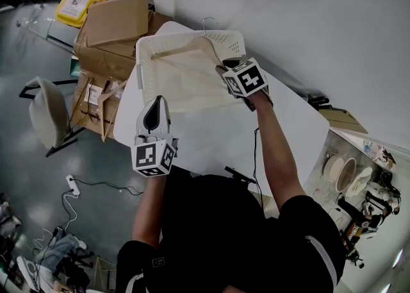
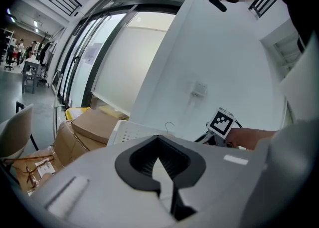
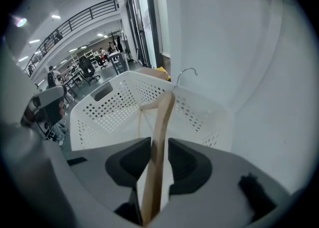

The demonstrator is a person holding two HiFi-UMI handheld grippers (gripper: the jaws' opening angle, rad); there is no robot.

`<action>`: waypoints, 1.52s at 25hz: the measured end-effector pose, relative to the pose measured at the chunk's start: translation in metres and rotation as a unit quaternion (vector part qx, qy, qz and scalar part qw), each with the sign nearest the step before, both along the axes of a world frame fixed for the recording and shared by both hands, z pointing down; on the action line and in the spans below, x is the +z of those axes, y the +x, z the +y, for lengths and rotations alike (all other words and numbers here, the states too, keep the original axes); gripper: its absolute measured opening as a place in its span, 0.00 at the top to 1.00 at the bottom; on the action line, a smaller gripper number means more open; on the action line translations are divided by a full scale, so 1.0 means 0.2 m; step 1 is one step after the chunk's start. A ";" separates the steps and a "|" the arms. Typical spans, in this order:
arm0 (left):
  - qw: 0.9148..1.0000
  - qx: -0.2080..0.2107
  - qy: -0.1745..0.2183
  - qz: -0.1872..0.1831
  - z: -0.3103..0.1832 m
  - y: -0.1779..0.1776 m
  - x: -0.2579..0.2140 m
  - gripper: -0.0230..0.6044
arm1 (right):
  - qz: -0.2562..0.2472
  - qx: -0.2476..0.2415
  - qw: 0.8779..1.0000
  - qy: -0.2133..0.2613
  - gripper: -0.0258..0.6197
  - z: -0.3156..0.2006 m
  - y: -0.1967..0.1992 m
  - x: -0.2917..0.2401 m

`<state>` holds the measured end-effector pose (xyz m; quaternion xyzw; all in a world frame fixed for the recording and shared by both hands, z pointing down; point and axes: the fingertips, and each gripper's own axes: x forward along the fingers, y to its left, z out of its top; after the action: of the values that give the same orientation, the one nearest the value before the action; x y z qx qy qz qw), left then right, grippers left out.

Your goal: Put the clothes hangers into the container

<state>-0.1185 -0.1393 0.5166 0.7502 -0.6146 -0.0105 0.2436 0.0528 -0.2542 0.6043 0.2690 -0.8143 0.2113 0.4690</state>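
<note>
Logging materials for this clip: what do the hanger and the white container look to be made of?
Hanger: the body looks like pale wood, a matt tan bar with a flat, plain edge. Its hook looks like thin bright metal wire.
Container: probably moulded white plastic. The walls are smooth, thin and slightly shiny, and regular rows of small round holes run through them.

A wooden hanger (image 1: 210, 45) lies inside the white container (image 1: 139, 67) on the table (image 1: 211, 131); the right gripper (image 1: 223, 67) is at its end, perhaps touching it, and the left gripper (image 1: 158, 100) is well apart
</note>
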 end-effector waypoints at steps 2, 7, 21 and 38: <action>1.000 0.000 0.001 0.000 0.00 0.00 0.00 0.96 | 0.001 0.001 1.000 0.002 0.77 0.00 0.00 -0.01; 1.000 -0.001 0.002 0.000 0.01 0.00 -0.01 0.96 | 0.002 0.005 1.000 0.006 0.75 0.00 0.02 -0.02; 1.000 -0.003 0.012 -0.003 0.02 0.00 -0.05 0.96 | 0.006 0.008 1.000 0.016 0.74 0.00 0.05 -0.05; 0.999 0.006 0.031 -0.006 0.07 0.07 -0.15 0.96 | -0.008 0.022 0.999 0.044 0.74 0.04 0.12 -0.18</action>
<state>-0.1042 -0.1247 0.4862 0.7611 -0.6108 -0.0233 0.2168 0.0773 -0.2455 0.5676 0.3051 -0.8207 0.1874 0.4453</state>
